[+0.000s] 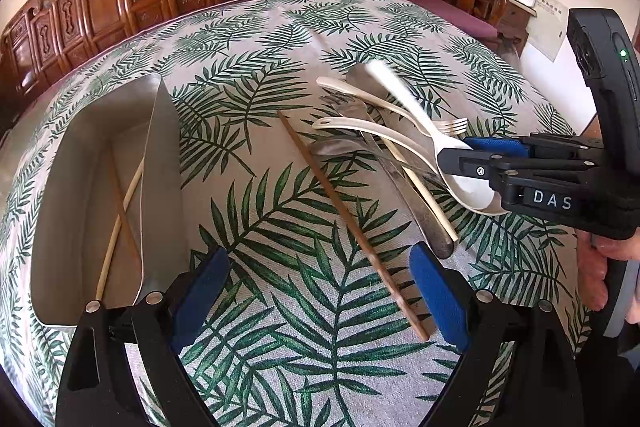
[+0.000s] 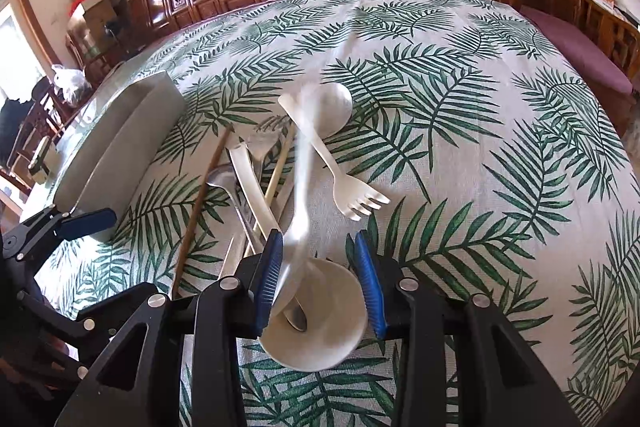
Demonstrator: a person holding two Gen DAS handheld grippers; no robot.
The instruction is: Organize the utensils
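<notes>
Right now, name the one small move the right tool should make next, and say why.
Probably close the right tool on the white spoon before lifting. Its pads stand apart, the spoon's neck sits between them and looks motion-blurred, so it seems loose. The metal tray, already holding chopsticks, is the likely destination.

Daylight fills my room, brightest at the window point(image 2: 12, 27) on the left. Shadows lie soft on the tablecloth point(image 1: 280, 39). The white spoon point(image 2: 302, 163) smears with motion blur; edges bend and darken to black corners.
</notes>
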